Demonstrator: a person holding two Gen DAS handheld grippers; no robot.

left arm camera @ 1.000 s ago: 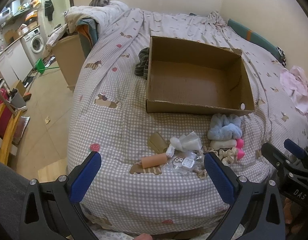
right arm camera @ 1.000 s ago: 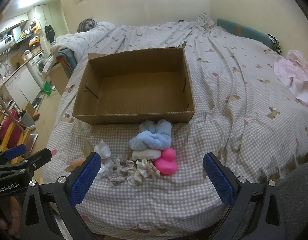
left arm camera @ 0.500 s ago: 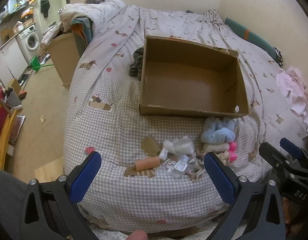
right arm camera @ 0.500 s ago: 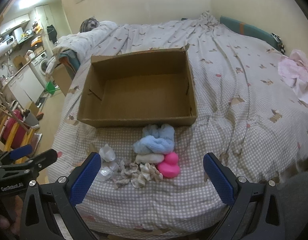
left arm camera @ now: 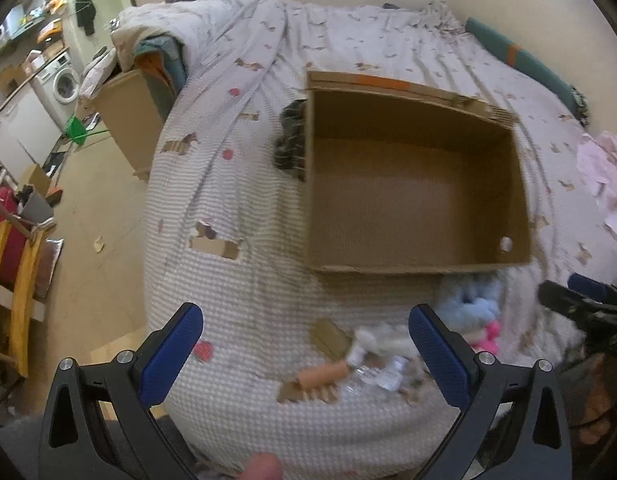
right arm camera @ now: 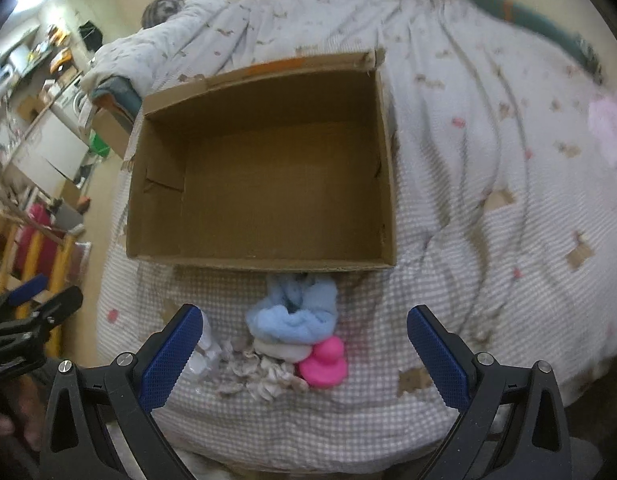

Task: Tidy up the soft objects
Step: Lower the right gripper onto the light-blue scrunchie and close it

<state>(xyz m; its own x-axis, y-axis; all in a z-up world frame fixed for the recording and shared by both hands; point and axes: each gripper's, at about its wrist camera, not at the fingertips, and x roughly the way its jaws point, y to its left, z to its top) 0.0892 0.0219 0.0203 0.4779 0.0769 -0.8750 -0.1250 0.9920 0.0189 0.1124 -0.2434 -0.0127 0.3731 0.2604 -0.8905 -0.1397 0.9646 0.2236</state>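
An empty cardboard box (right arm camera: 268,192) (left arm camera: 412,184) lies open on the checked bed cover. Just in front of it sits a small pile: a fluffy light-blue piece (right arm camera: 296,312) (left arm camera: 472,304), a white roll (right arm camera: 282,350), a pink rubber duck (right arm camera: 326,364) (left arm camera: 488,334), a crumpled beige frilly cloth (right arm camera: 256,374), clear plastic wrappers (left arm camera: 382,356) and an orange tube (left arm camera: 324,374). My right gripper (right arm camera: 300,352) hangs open above the pile. My left gripper (left arm camera: 304,352) is open too, over the tube and wrappers. Neither holds anything.
A dark striped cloth (left arm camera: 290,144) lies against the box's left wall. Pink clothing (left arm camera: 604,176) is on the bed's right side. The bed edge drops to the floor (left arm camera: 92,216) at left, with a brown cabinet (left arm camera: 128,120) and a washing machine (left arm camera: 64,80) beyond.
Both grippers have risen and tipped down, so the box and pile appear lower and closer in both views. Nothing on the bed has moved.
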